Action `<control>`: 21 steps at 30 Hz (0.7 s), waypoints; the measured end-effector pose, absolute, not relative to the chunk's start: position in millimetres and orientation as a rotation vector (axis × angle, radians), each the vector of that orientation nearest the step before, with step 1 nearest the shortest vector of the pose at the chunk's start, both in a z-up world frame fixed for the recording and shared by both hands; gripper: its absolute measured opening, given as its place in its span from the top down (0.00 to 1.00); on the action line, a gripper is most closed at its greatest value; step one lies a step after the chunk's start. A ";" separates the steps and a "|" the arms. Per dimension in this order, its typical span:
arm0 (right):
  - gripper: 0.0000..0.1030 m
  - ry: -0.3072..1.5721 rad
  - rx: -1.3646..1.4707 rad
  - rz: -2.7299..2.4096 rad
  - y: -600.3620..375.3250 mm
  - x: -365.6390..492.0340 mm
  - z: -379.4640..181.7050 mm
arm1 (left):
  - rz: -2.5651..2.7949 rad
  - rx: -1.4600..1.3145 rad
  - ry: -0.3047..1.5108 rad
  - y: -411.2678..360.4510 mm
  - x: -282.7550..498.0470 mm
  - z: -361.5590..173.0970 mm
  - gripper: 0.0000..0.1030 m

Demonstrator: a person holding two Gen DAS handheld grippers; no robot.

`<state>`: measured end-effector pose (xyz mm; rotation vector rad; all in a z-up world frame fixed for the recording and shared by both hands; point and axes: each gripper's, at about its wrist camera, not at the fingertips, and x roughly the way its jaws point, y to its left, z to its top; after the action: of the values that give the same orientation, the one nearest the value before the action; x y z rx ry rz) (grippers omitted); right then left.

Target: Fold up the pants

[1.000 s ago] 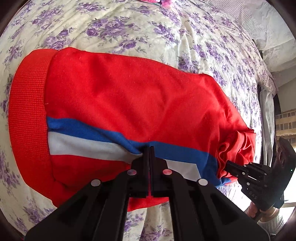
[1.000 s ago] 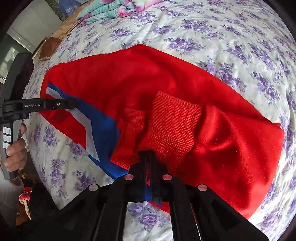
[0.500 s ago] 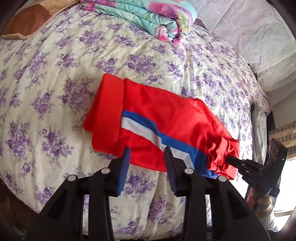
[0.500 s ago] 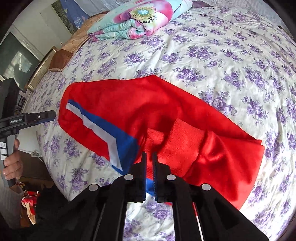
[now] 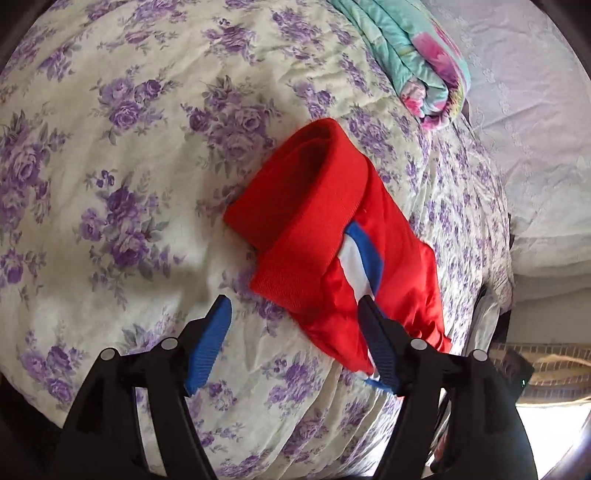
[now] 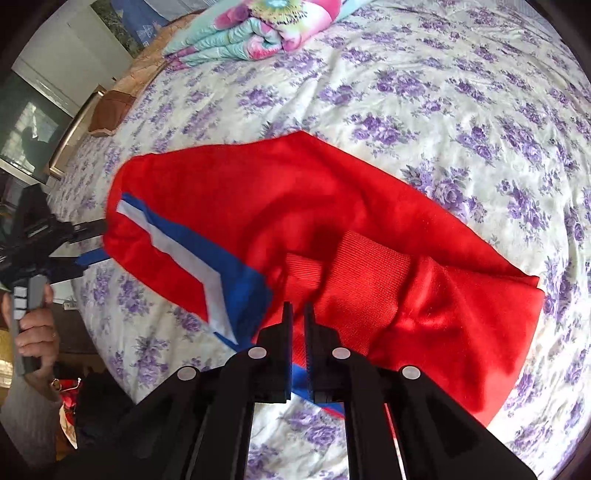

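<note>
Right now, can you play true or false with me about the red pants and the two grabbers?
1. The red pants lie on a bedspread with purple flowers. True.
2. The left gripper is squeezed shut on the pants. False: its jaws are wide open, holding nothing.
3. The pants have a blue and white stripe. True.
4. The right gripper is open wide. False: only a narrow gap shows between its jaws, which sit right over the pants' near edge.
5. A folded colourful blanket sits on the bed beyond the pants. True.
</note>
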<state>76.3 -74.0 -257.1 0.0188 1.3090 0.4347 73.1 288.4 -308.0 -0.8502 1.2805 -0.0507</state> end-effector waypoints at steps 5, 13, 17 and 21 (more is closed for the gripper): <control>0.93 1.264 0.049 0.443 -85.1 51.1 -222.0 | -0.029 -0.902 1.289 287.4 98.1 -330.5 0.21; 0.92 1.297 0.130 0.354 -120.4 36.6 -230.4 | -0.047 -0.670 1.251 258.4 124.7 -297.6 0.64; 0.92 1.310 0.138 0.416 -106.4 38.0 -238.8 | -0.103 -0.491 1.180 230.9 115.1 -256.8 0.65; 0.92 1.304 0.106 0.542 -64.9 57.7 -252.4 | -0.205 -0.448 1.139 212.5 110.4 -233.5 0.65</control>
<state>57.7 -64.9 -252.4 0.1055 1.3042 0.5417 110.4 212.5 -233.5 -0.4484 1.1386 -0.2053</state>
